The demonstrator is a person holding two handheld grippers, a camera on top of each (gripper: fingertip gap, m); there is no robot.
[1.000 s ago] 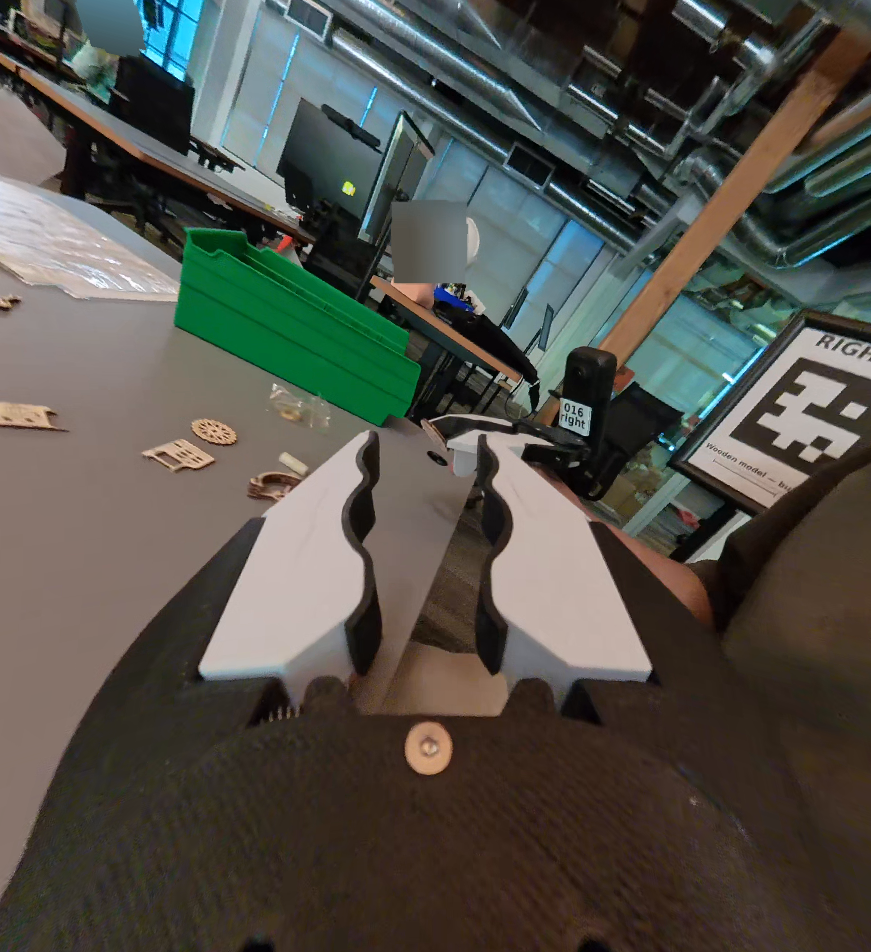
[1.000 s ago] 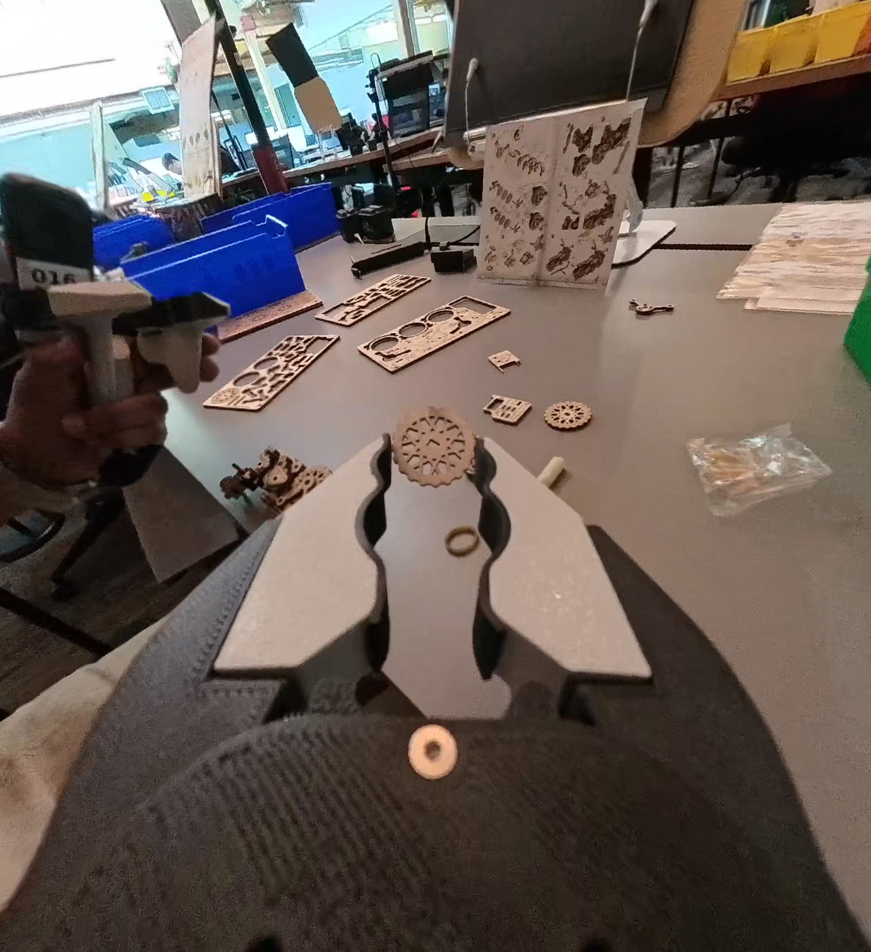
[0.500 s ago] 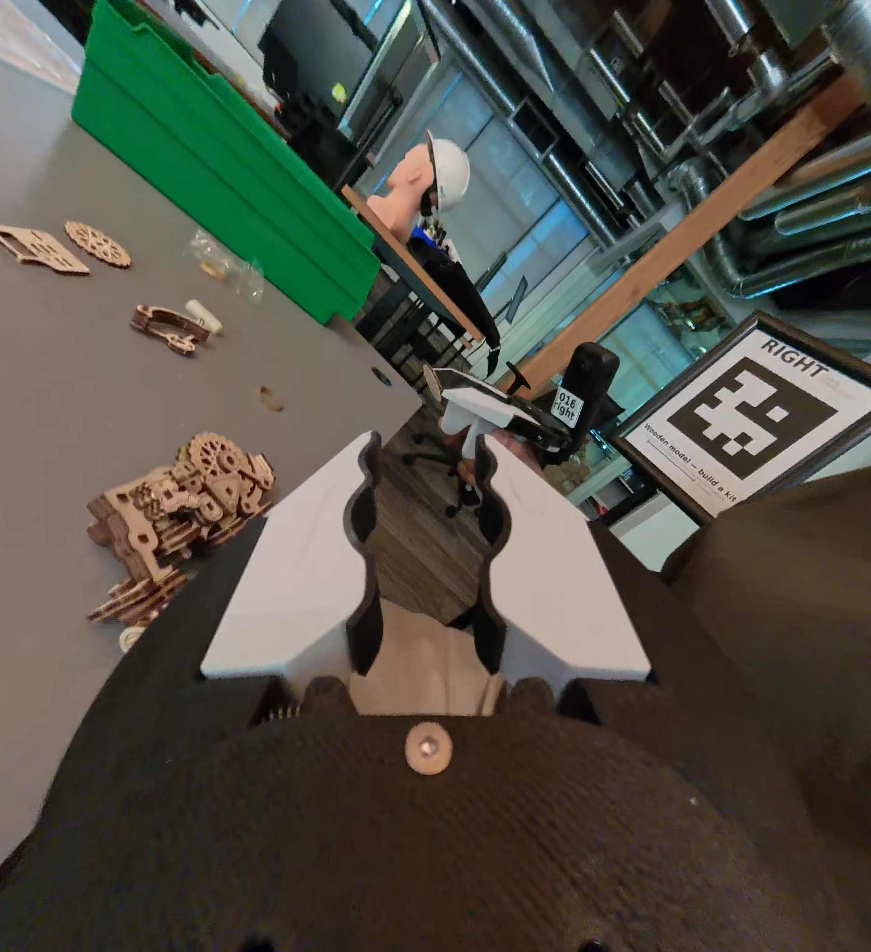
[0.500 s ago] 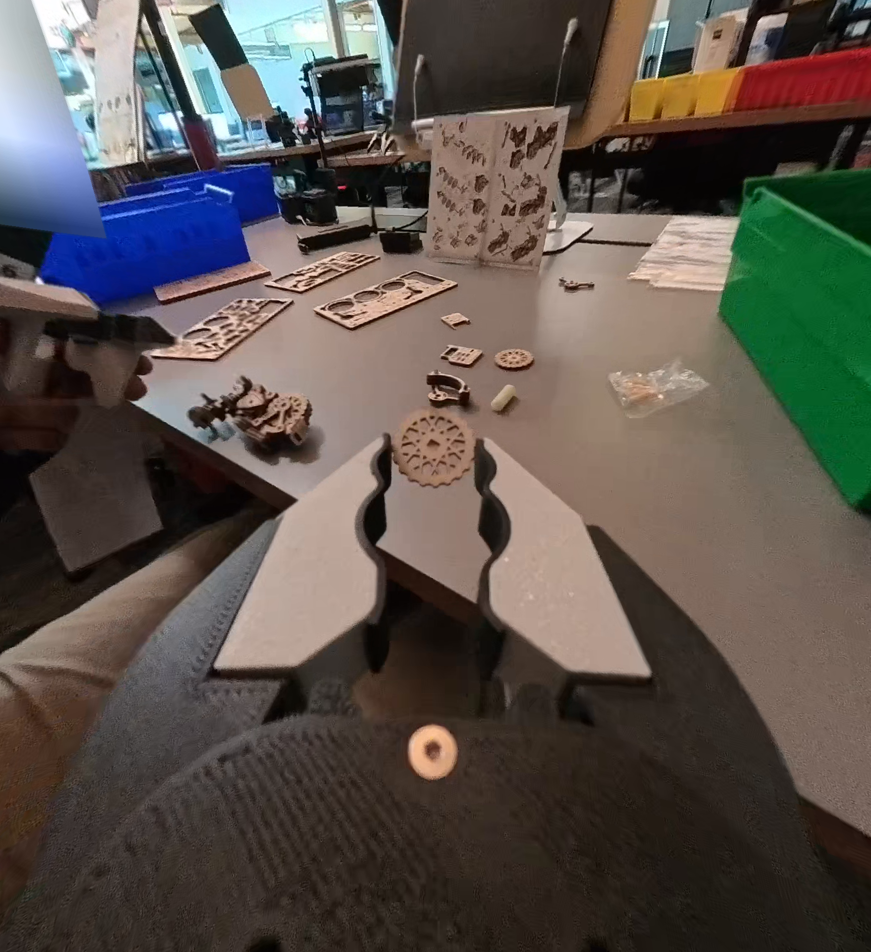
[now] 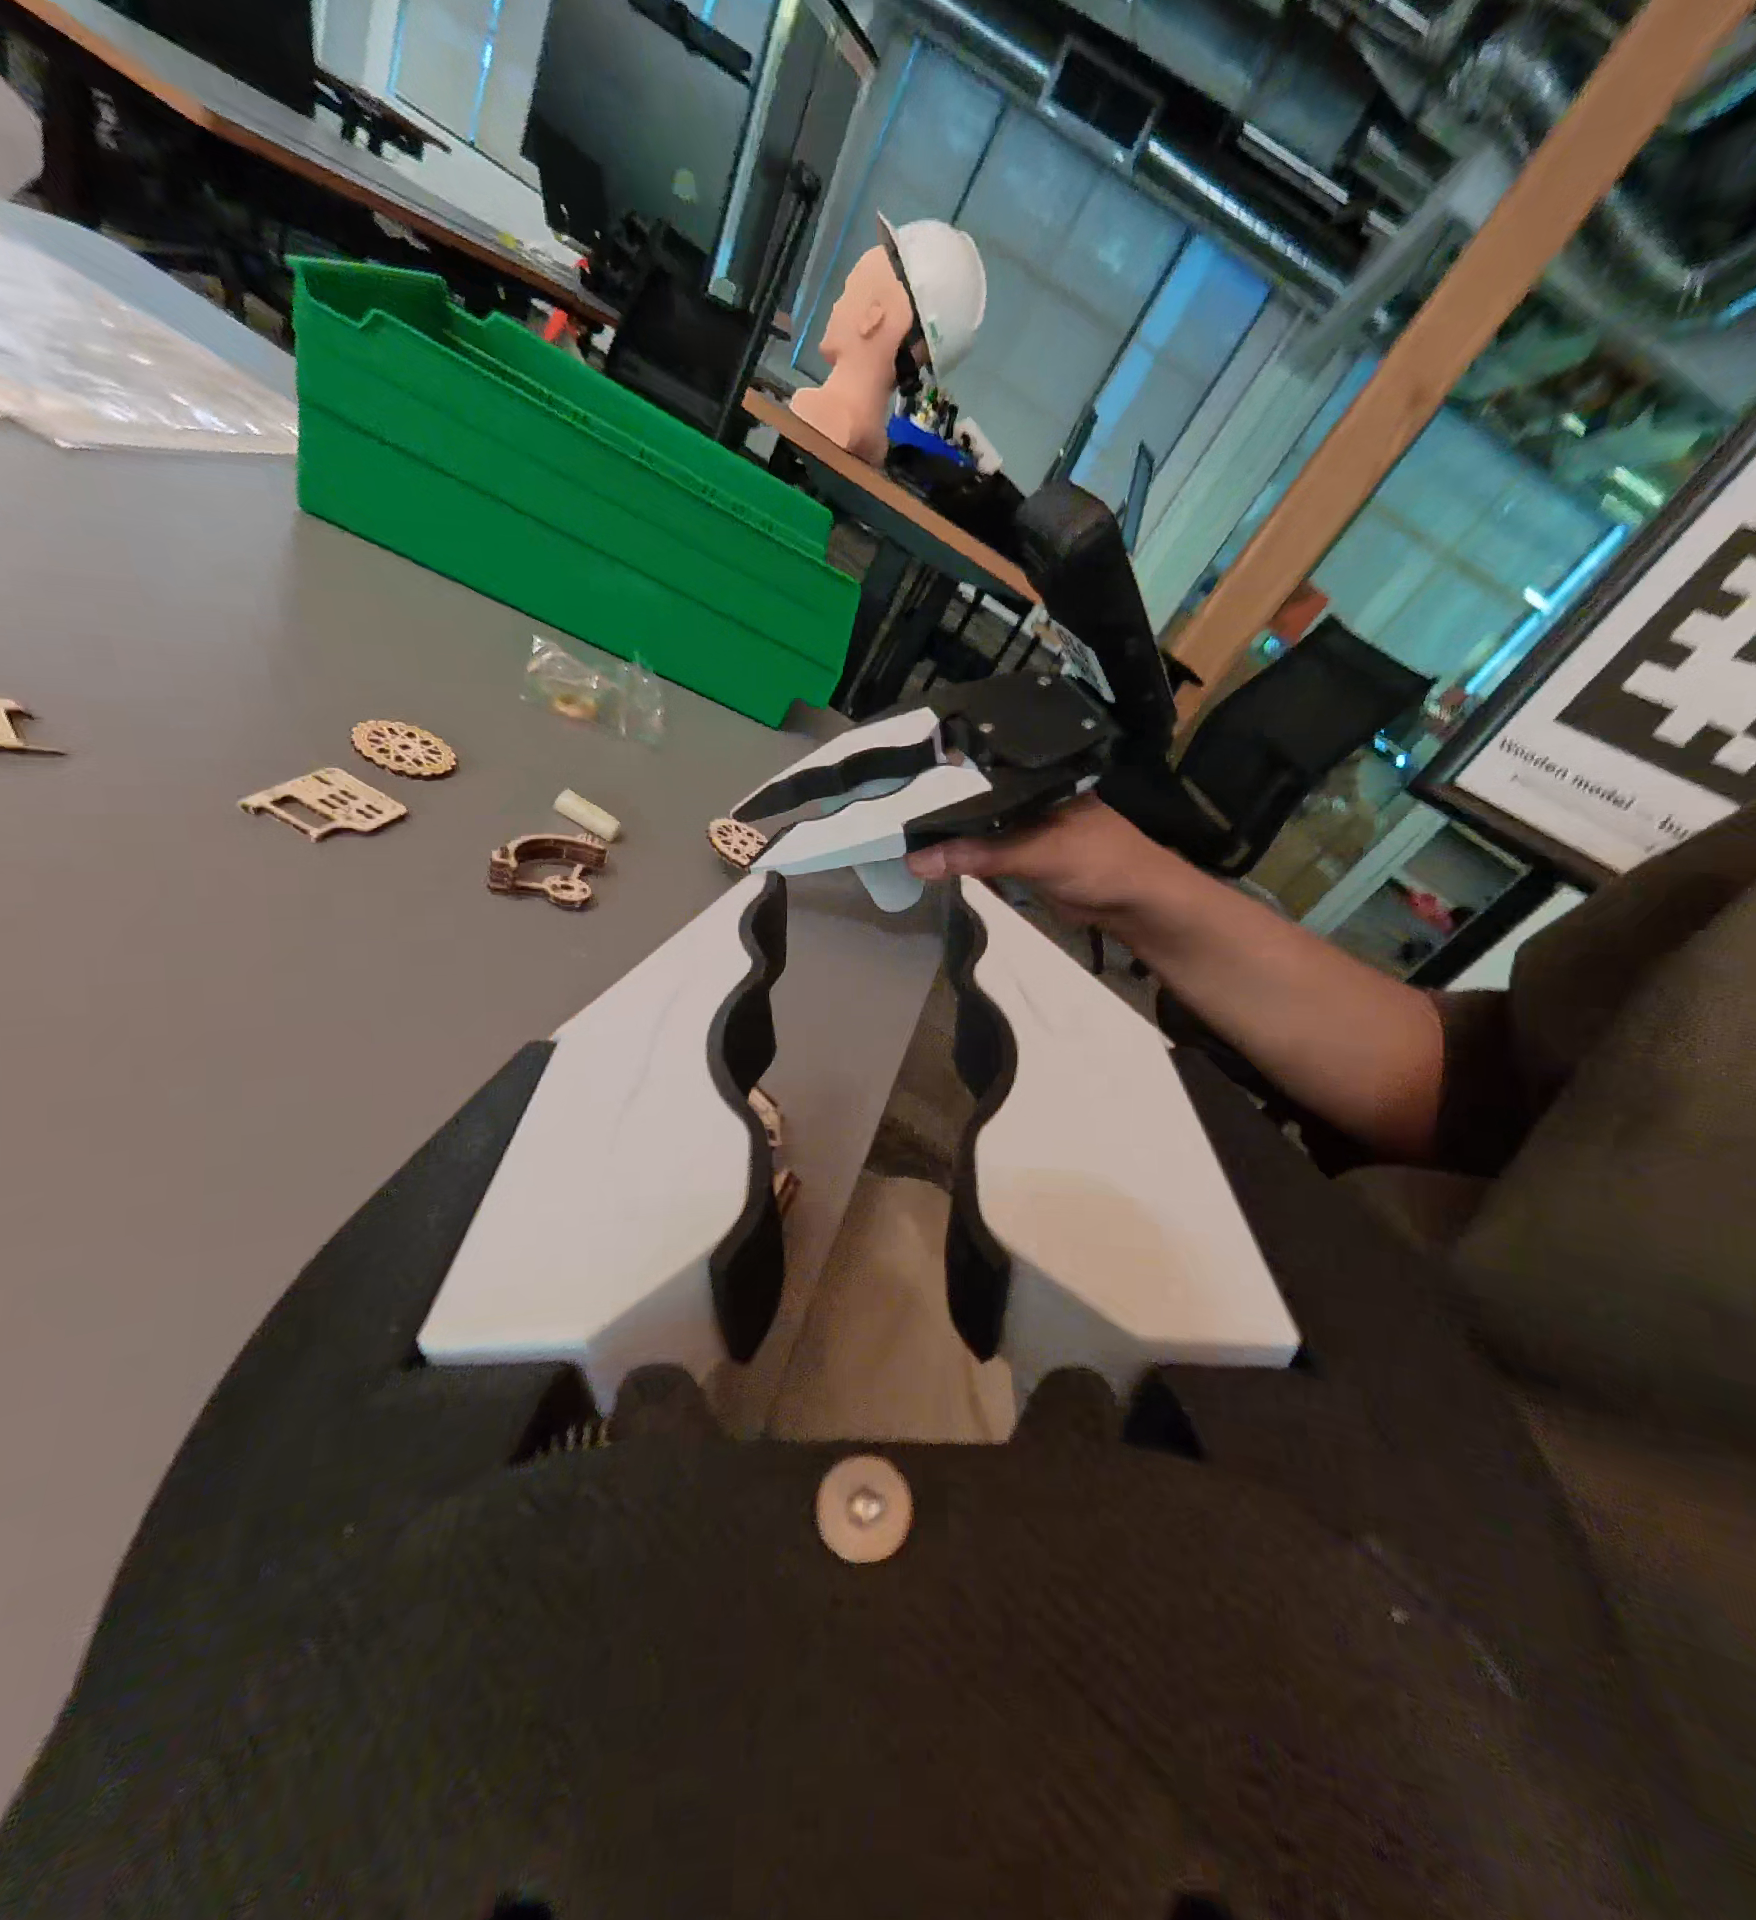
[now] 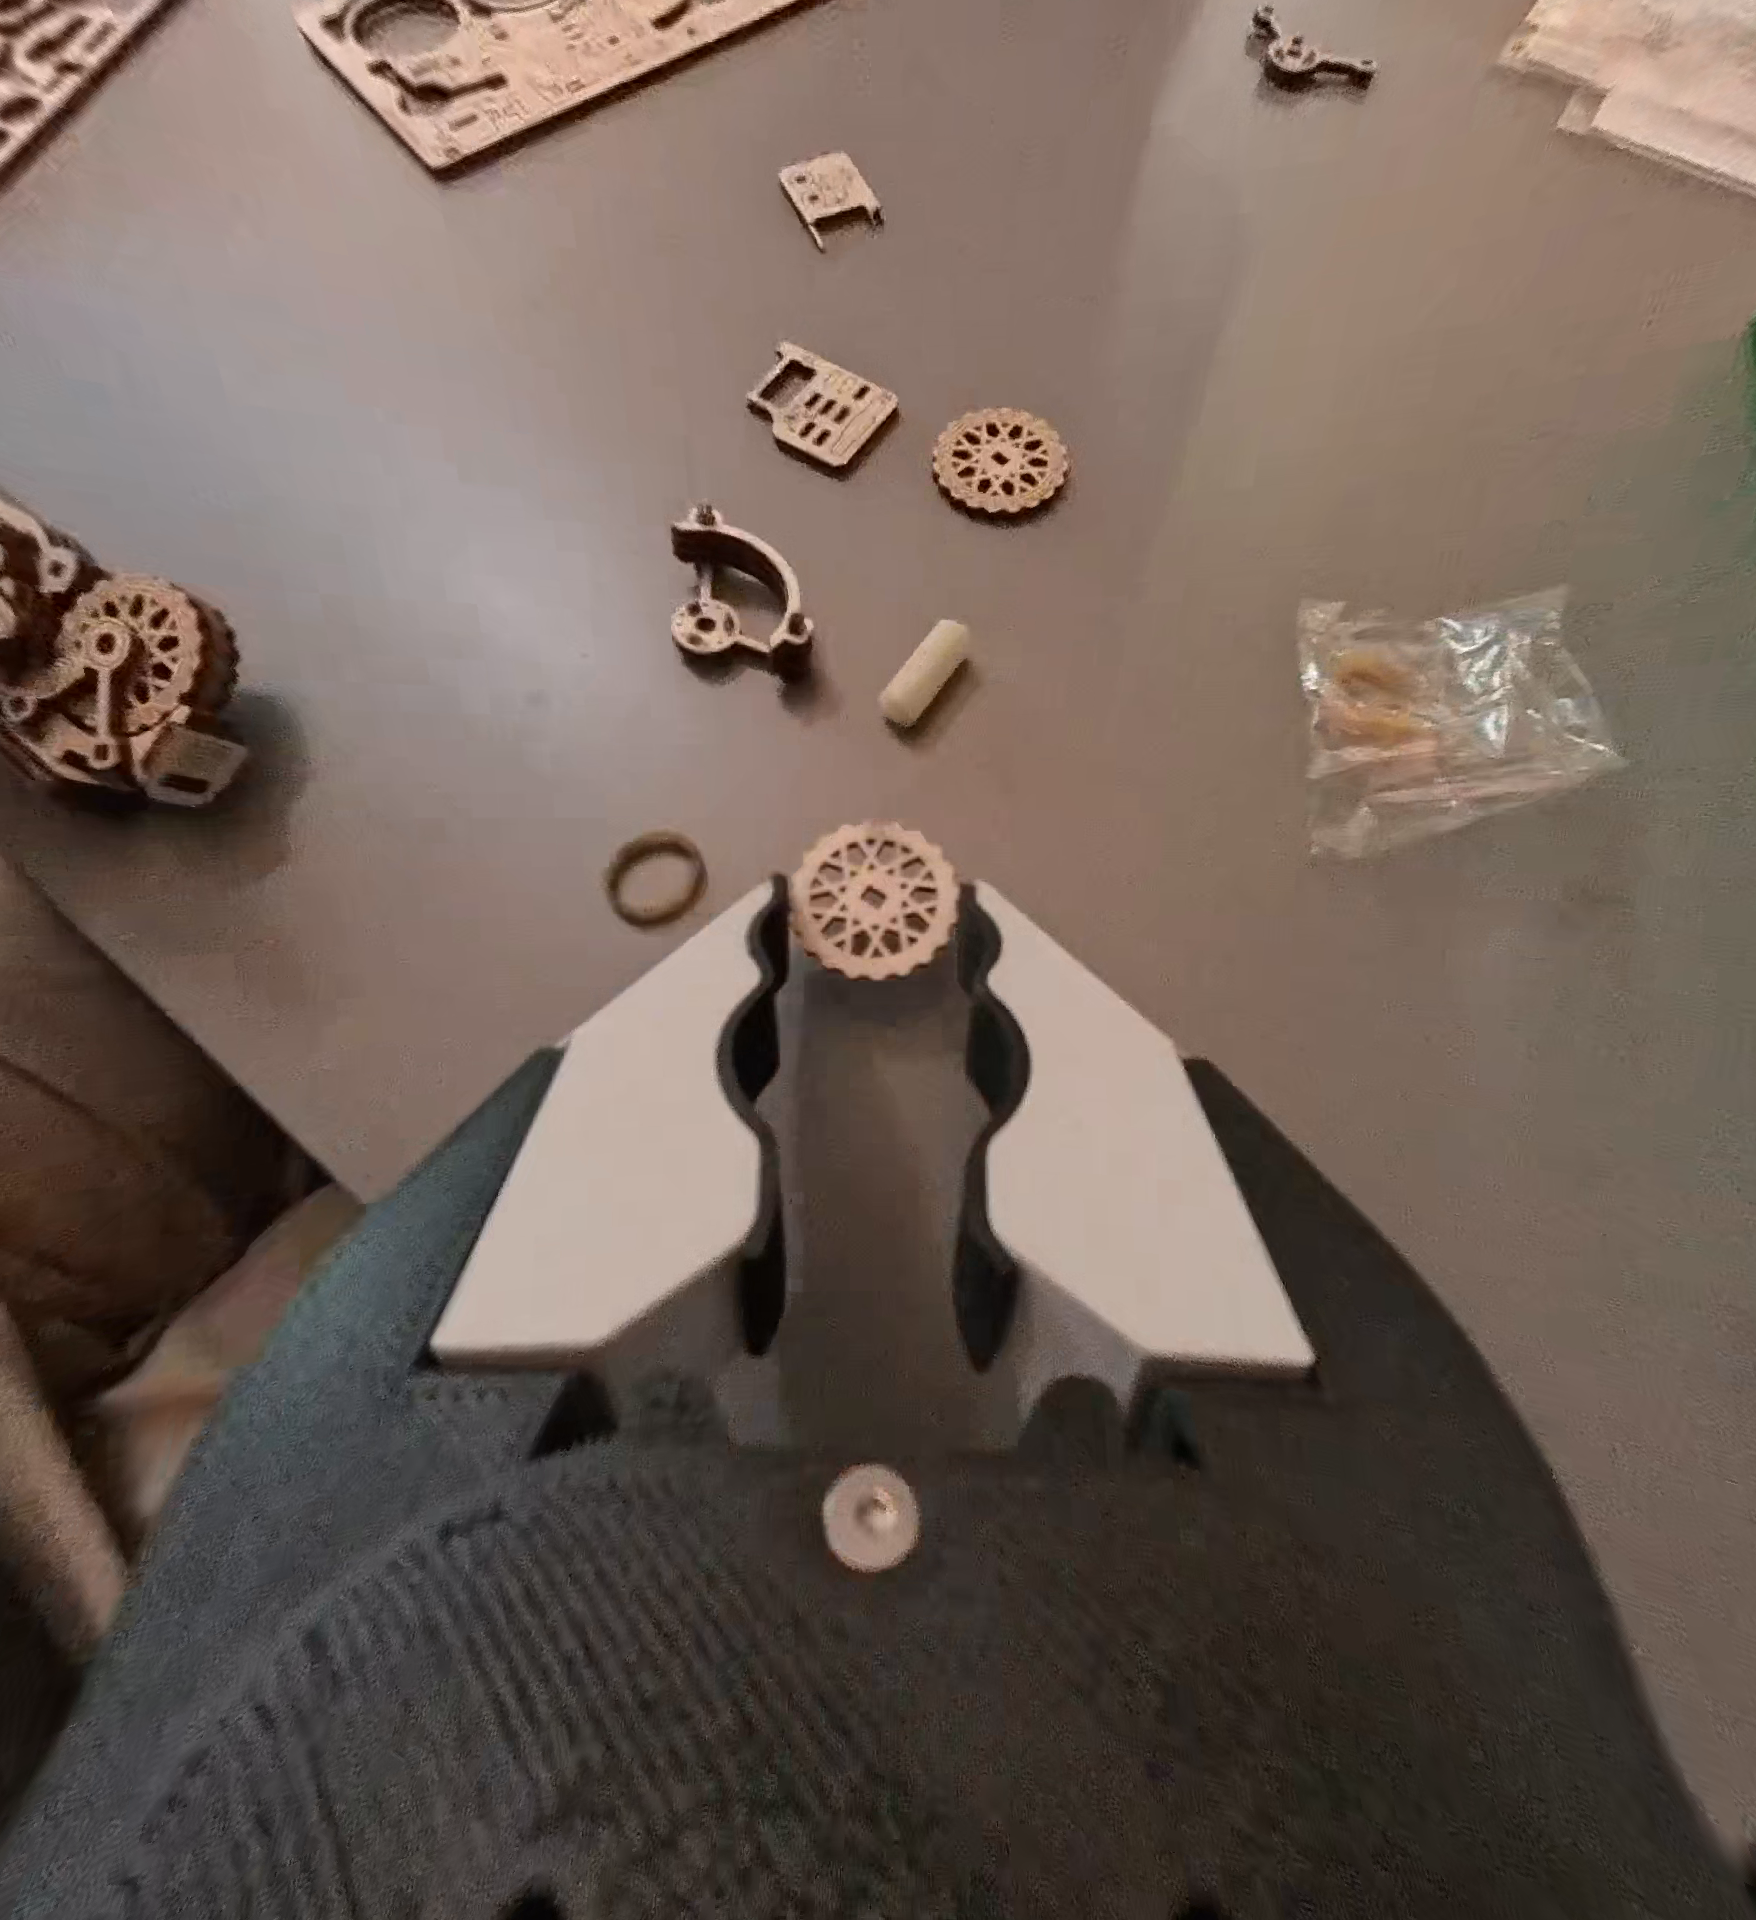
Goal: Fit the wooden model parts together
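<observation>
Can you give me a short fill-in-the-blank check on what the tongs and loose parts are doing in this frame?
1. The right tongs are shut on a wooden ____.
2. The left tongs are open and hold ____.
3. A second gear wheel lies on the ____.
4. The small ring lies to the ____ of the held part in the right wrist view.

Missing words: gear wheel; nothing; table; left

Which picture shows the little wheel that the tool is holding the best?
The right wrist view. There the wooden wheel faces the camera, pinched at the tips of the right tool, so its spokes and teeth show. The left wrist view shows only a bit of it peeking past that tool.
</observation>
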